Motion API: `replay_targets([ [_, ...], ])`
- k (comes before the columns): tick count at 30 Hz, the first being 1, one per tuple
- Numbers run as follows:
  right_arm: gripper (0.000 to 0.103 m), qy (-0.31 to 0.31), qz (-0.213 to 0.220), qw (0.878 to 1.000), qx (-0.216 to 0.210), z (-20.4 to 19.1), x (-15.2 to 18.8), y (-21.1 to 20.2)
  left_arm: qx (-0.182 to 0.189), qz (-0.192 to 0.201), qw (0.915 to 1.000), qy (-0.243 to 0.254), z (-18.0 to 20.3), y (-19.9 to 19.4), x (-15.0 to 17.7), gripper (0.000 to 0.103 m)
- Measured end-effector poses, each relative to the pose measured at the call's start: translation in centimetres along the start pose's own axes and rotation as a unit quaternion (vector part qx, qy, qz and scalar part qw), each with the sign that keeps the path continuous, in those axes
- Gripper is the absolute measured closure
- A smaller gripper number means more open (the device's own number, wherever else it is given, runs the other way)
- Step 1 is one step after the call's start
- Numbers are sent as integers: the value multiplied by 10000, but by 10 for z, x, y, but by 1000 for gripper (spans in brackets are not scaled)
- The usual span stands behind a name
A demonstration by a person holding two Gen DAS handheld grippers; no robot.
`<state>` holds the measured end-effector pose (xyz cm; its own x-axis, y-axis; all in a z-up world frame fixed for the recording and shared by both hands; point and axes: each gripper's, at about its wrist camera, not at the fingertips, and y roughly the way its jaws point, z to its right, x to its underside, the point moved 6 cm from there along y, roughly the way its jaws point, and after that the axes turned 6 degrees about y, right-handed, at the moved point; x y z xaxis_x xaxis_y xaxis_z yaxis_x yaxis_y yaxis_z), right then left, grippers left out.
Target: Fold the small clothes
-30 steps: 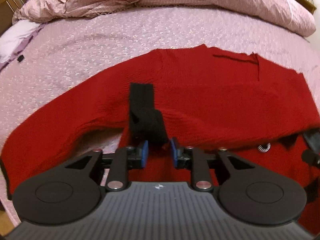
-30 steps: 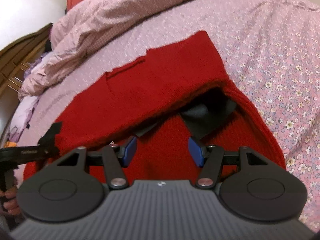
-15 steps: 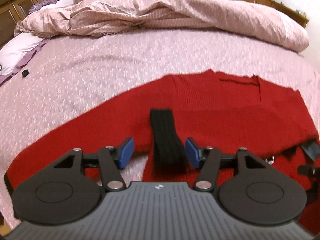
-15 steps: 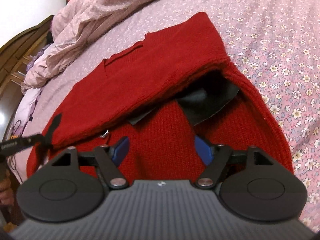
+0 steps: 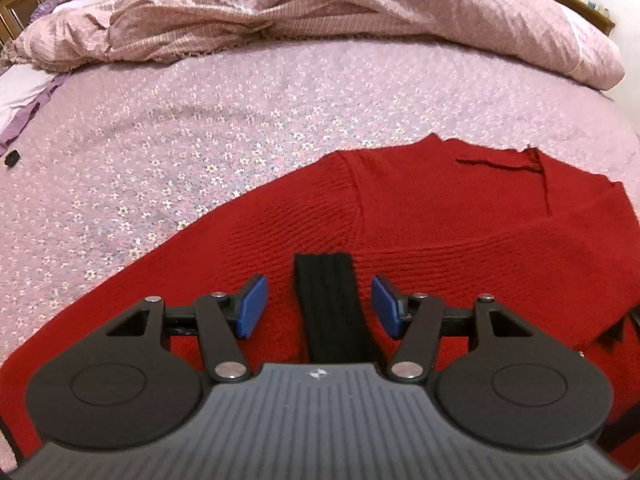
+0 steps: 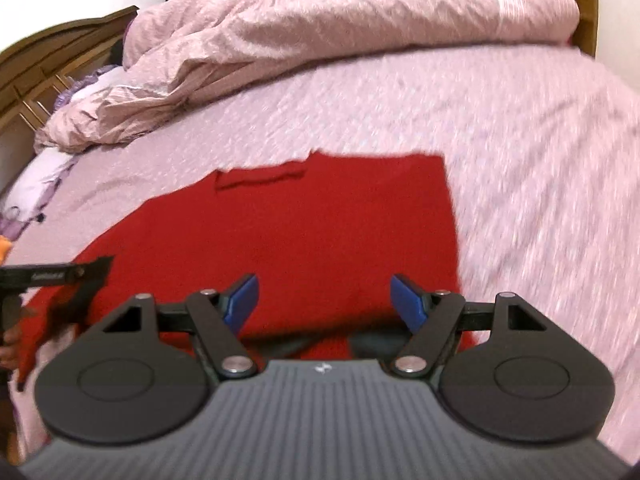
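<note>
A red knit sweater [image 5: 420, 216] lies spread on the bed, its sleeve folded across the body. The sleeve's black ribbed cuff [image 5: 328, 304] lies flat on the red fabric. My left gripper [image 5: 319, 306] is open, its blue pads on either side of the cuff and apart from it. In the right wrist view the sweater [image 6: 304, 232] shows as a folded red block. My right gripper [image 6: 324, 302] is open and empty above its near edge. The view is motion-blurred. The left gripper [image 6: 52, 280] shows at the left edge there.
The bed has a pink flowered sheet [image 5: 200, 128]. A rumpled pink duvet [image 5: 320, 8] lies along the far side, and also shows in the right wrist view [image 6: 320, 28]. A wooden headboard [image 6: 60, 56] stands at the left. A small black object [image 5: 12, 158] lies far left.
My left gripper opened and let go of the black cuff, which now lies flat. Both grippers pulled back and up from the sweater. The lifted fold near the right gripper has settled.
</note>
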<state>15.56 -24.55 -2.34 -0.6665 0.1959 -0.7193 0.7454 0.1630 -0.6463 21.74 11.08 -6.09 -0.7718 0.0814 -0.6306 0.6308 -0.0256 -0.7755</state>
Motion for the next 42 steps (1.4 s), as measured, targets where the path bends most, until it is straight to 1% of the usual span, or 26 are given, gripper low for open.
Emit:
replay_targets([
  [2, 29, -59, 76, 9996, 280, 11, -15, 15, 11, -66, 10000, -48, -2, 9, -1, 40],
  [6, 29, -70, 173, 9979, 612, 30, -36, 38, 171, -120, 9996, -208, -6, 22, -2, 40],
  [10, 29, -46, 224, 9964, 816, 47, -47, 55, 316, -14, 9994, -131, -2, 23, -4, 40],
  [13, 29, -7, 223, 9948, 992, 57, -51, 67, 458, -8, 9989, -21, 5, 25, -4, 40],
  [16, 29, 28, 179, 9946, 1026, 65, -51, 74, 393, 47, 9992, 87, 9, 27, -3, 42],
  [17, 29, 25, 165, 9944, 1044, 68, -50, 77, 391, 64, 9992, 71, 9, 27, -3, 44],
  [19, 29, 14, 138, 9942, 1068, 71, -47, 80, 440, 93, 9990, 20, 11, 28, -3, 55],
  [20, 29, 17, 130, 9943, 1055, 73, -46, 82, 453, 110, 9989, 4, 12, 27, -4, 58],
  [21, 29, 24, 130, 9945, 1037, 73, -46, 84, 478, 120, 9988, 10, 14, 27, -4, 64],
  [22, 29, 42, 138, 9947, 1018, 74, -45, 85, 500, 129, 9987, 34, 16, 26, -4, 69],
  [23, 29, 67, 155, 9948, 1005, 75, -44, 86, 520, 149, 9985, 82, 18, 25, -5, 71],
  [25, 29, 126, 208, 9950, 971, 76, -44, 86, 542, 198, 9982, 188, 22, 23, -6, 81],
  [28, 29, 181, 325, 9950, 932, 77, -46, 87, 596, 334, 9976, 127, 23, 15, -11, 85],
  [32, 30, 302, 502, 9949, 826, 80, -49, 86, 622, 650, 9959, 17, 25, 3, -24, 86],
  [33, 37, 322, 551, 9951, 753, 79, -49, 85, 614, 740, 9954, 31, 27, 0, -29, 86],
  [34, 46, 321, 610, 9950, 718, 79, -50, 84, 603, 817, 9948, 49, 28, -2, -34, 86],
  [35, 71, 298, 668, 9948, 715, 79, -51, 83, 586, 903, 9942, 62, 30, -4, -40, 86],
  [36, 90, 272, 718, 9946, 702, 78, -52, 82, 571, 975, 9936, 60, 31, -6, -47, 86],
  [37, 91, 265, 764, 9942, 708, 78, -53, 81, 566, 1043, 9929, 53, 31, -7, -52, 86],
  [38, 96, 246, 846, 9937, 689, 77, -54, 79, 564, 1131, 9920, 53, 32, -8, -58, 86],
  [40, 97, 219, 972, 9929, 654, 76, -57, 75, 505, 1322, 9899, 76, 33, -10, -71, 86],
  [42, 97, 192, 1126, 9907, 745, 78, -59, 70, 488, 1427, 9885, 58, 32, -8, -83, 86],
])
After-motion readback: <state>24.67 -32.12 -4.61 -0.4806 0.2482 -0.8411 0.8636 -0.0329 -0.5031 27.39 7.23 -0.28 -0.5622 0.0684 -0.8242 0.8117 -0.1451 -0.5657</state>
